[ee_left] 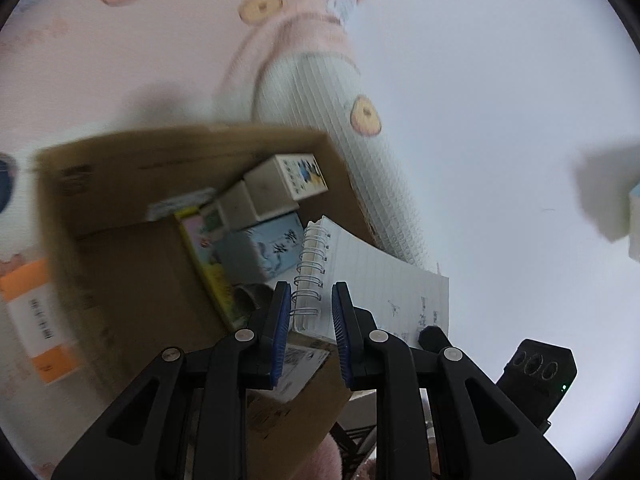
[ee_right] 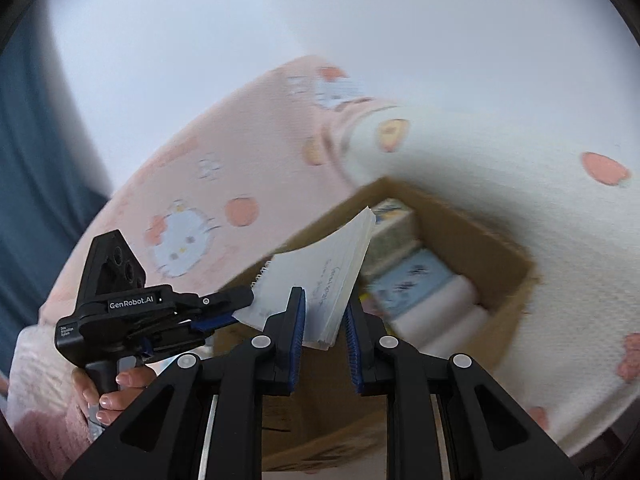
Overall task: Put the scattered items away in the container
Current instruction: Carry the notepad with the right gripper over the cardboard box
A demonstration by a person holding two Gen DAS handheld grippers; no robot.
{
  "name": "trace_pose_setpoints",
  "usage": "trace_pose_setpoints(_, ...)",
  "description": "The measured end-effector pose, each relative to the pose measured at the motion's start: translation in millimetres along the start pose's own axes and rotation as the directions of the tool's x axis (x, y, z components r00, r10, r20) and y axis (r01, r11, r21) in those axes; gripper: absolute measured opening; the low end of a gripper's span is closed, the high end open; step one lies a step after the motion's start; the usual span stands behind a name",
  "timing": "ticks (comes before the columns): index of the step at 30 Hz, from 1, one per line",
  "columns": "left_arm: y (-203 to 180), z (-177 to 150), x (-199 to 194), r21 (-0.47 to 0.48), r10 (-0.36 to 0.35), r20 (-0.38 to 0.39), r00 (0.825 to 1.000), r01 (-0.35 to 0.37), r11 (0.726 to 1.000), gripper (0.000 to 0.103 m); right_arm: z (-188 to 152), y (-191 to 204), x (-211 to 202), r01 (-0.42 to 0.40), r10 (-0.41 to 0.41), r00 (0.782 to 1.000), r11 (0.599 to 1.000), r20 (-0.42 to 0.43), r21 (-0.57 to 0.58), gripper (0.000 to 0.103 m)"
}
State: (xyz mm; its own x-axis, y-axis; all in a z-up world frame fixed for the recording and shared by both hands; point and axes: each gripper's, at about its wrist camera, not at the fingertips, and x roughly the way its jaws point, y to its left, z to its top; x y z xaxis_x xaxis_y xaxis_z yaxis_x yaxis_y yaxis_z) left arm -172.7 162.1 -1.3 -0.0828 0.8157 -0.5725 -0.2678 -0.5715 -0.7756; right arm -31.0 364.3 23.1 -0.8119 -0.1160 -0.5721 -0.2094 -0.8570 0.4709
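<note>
Both sets of jaws are closed on one spiral notebook (ee_left: 360, 276), held between the two tools above a cardboard box (ee_left: 120, 264). The left gripper (ee_left: 311, 332) pinches the bound edge, its blue pads either side of the wire coil. The right gripper (ee_right: 325, 338) clamps the opposite end of the page block, which runs tilted up and away from its blue pads. From the right wrist view, the left gripper shows at the lower left, a hand (ee_right: 116, 392) wrapped around its handle, its tip touching the notebook's coil corner. The lined top page carries some handwriting, too blurred to read. Below and beyond the notebook, the box stands open and already holds several small packages: a white carton (ee_left: 286, 178) with a blue and yellow print, a pale blue carton (ee_left: 272, 248) beside it, and a yellow-edged flat pack (ee_left: 204, 256) leaning against the inner wall. The box rests on bedding (ee_right: 224, 184) printed with pink cartoon cats and round fruit shapes. An orange and white package (ee_left: 38, 320) lies outside the box, near its wall.
</note>
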Motion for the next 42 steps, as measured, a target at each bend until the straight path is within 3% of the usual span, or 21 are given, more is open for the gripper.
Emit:
trace_pose_setpoints(8, 4, 25, 60, -0.051, 0.041, -0.108, 0.993, -0.047, 0.998, 0.023, 20, -29, 22, 0.131, -0.124, 0.987, 0.989, -0.099, 0.073, 0.017)
trace_pose_setpoints(14, 23, 40, 102, -0.121, 0.033, -0.202, 0.979, -0.058, 0.991, 0.023, 28, -46, 45, 0.224, -0.203, 0.963, 0.969, -0.179, 0.106, 0.017)
trace_pose_setpoints(19, 32, 47, 129, -0.148, 0.063, -0.26, 0.964, -0.104, 0.984, 0.023, 31, -47, 59, 0.303, -0.283, 0.932, 0.951, -0.226, 0.058, 0.017)
trace_pose_setpoints(25, 36, 55, 138, -0.143, 0.111, -0.262, 0.959, -0.152, 0.978, 0.023, 33, -44, 74, 0.347, -0.333, 0.9, 0.938, -0.281, 0.001, 0.017)
trace_pose_setpoints(27, 37, 54, 135, -0.181, 0.049, -0.269, 0.962, -0.1, 0.978, 0.024, 31, -44, 80, 0.367, -0.356, 0.888, 0.93, -0.292, -0.016, 0.016)
trace_pose_setpoints(29, 38, 51, 126, -0.207, 0.023, -0.262, 0.965, -0.08, 0.975, 0.025, 27, -47, 82, 0.371, -0.35, 0.886, 0.929, -0.305, 0.01, 0.016)
trace_pose_setpoints(31, 38, 46, 119, -0.183, 0.054, -0.255, 0.966, -0.103, 0.978, 0.026, 24, -50, 82, 0.363, -0.334, 0.889, 0.931, -0.312, 0.037, 0.016)
trace_pose_setpoints(34, 44, 33, 113, -0.174, 0.11, -0.278, 0.954, -0.162, 0.971, 0.026, 26, -50, 83, 0.367, -0.335, 0.888, 0.929, -0.315, 0.045, 0.017)
trace_pose_setpoints(37, 49, 21, 115, -0.177, 0.115, -0.32, 0.941, -0.178, 0.968, 0.026, 26, -50, 84, 0.378, -0.35, 0.881, 0.926, -0.318, 0.027, 0.017)
trace_pose_setpoints(42, 52, 16, 127, -0.185, 0.097, -0.345, 0.934, -0.169, 0.968, 0.025, 30, -43, 88, 0.405, -0.392, 0.863, 0.914, -0.32, -0.029, 0.017)
